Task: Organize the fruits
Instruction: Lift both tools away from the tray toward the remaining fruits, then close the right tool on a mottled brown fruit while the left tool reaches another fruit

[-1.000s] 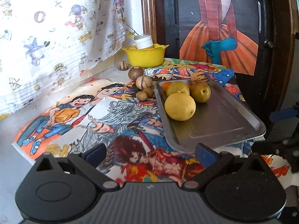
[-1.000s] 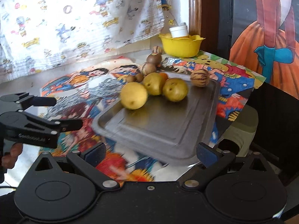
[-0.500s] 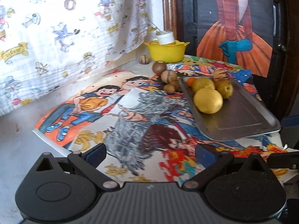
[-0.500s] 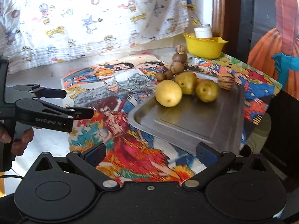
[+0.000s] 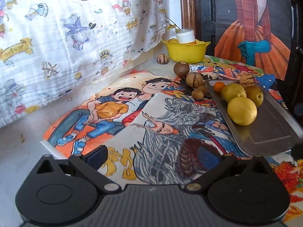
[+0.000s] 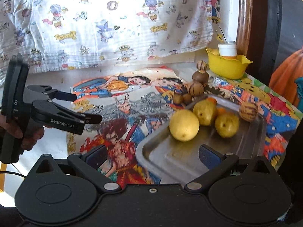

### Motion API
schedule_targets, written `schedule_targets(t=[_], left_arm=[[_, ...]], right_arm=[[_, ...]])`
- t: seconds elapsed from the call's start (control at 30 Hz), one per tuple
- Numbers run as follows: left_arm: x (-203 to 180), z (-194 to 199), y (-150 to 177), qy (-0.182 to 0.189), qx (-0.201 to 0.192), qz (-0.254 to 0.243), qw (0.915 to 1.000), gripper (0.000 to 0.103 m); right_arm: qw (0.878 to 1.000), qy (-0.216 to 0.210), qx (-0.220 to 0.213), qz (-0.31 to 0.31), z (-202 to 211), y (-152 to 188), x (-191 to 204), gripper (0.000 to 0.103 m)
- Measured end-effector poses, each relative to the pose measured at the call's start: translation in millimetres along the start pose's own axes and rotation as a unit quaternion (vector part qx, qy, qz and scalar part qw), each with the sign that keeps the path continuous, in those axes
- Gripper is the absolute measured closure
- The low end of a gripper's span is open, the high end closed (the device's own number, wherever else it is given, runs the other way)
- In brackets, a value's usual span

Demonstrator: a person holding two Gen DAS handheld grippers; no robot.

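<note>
Cartoon posters cover the bench (image 5: 22,151), where yellow fruits (image 6: 184,124) sit on a steel tray (image 6: 189,157) beside smaller brown fruits (image 5: 194,79). I hold my left gripper (image 6: 89,107) and right gripper (image 6: 153,156) spread wide, both empty.

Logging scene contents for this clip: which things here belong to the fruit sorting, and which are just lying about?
Job:
- metal tray
- yellow fruits on the tray
- small orange fruit
- brown fruits beside the tray
- left gripper and right gripper, both open and empty

Lying about:
- yellow bowl holding a white jar
- cartoon posters
- printed cloth
</note>
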State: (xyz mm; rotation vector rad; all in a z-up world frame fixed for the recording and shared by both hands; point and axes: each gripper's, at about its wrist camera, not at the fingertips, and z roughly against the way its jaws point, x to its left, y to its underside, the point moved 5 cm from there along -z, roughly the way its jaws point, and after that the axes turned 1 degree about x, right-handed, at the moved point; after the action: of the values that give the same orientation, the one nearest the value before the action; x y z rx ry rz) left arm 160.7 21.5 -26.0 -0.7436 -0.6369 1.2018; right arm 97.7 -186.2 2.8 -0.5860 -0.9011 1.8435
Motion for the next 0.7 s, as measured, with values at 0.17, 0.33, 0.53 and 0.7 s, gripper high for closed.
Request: schedule_targets(t=[0.17, 0.33, 0.53, 0.7], left_arm=[[-1, -17, -11, 0.007, -0.001, -0.007, 0.9999, 0.0], [-8, -35, -24, 0.022, -0.003, -0.017, 0.9996, 0.0], [-19, -55, -44, 0.033, -0.011, -0.035, 0.9988, 0.0], [-33, -72, -61, 0.045, -0.017, -0.053, 0.9974, 0.0]], right_arm=[[1.0, 0.005, -0.012, 0.012, -8, -24, -21, 0.001], [1.0, 0.005, -0.022, 0.01, -20, -54, -52, 0.001], [0.999, 0.025, -0.028, 0.016, -37, -86, -91, 0.001], [1.0, 0.017, -0.026, 0.003, -58, -104, -119, 0.001]])
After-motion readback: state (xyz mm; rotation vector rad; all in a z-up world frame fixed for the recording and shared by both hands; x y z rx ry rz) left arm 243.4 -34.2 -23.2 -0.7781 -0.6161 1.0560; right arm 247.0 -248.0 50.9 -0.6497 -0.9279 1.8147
